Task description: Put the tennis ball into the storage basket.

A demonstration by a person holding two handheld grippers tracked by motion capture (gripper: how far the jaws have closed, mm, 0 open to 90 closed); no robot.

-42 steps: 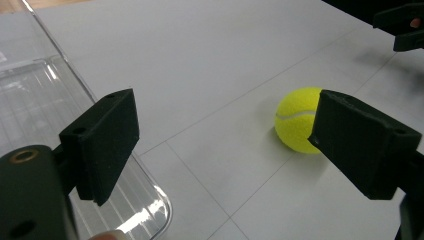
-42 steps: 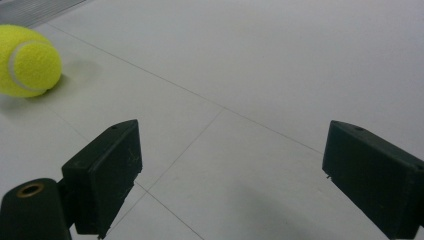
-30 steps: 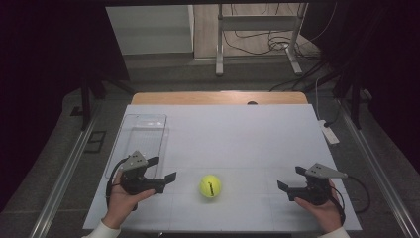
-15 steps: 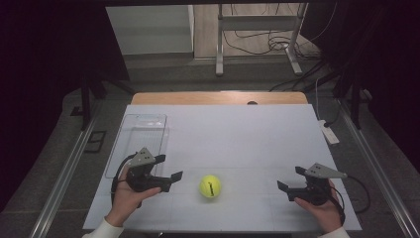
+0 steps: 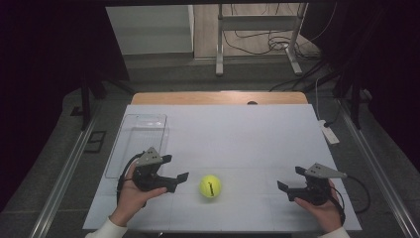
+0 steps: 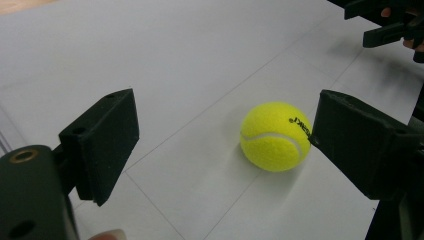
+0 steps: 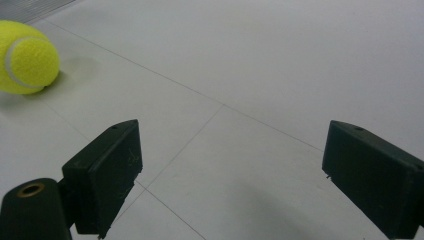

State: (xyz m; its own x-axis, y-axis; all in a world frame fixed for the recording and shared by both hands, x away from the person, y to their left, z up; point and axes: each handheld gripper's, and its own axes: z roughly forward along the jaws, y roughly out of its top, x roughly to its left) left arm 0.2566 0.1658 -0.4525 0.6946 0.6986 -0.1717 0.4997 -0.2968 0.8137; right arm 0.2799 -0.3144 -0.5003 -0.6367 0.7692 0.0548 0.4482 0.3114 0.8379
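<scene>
**Around the work area**

White sheet [image 5: 247, 144] spread over a wooden table [image 5: 218, 97], faint grid lines crossing it. Clear plastic tray [image 5: 141, 134] lying at the left edge of the sheet, transparent walls, nothing visible inside. Small dark spot [image 5: 252, 103] at the far edge of the sheet — too small to identify. White power strip [image 5: 329, 133] just off the right edge, cable running away behind. Beyond the table, grey metal stand legs [image 5: 257, 34] with loose cables [image 5: 252, 47] on the floor — dark surroundings either side. Metal rails [image 5: 67, 173] flanking the table.

A white table [image 5: 247, 134] bears a tennis ball [image 5: 210, 186] and clear tray [image 5: 138, 141].
</scene>
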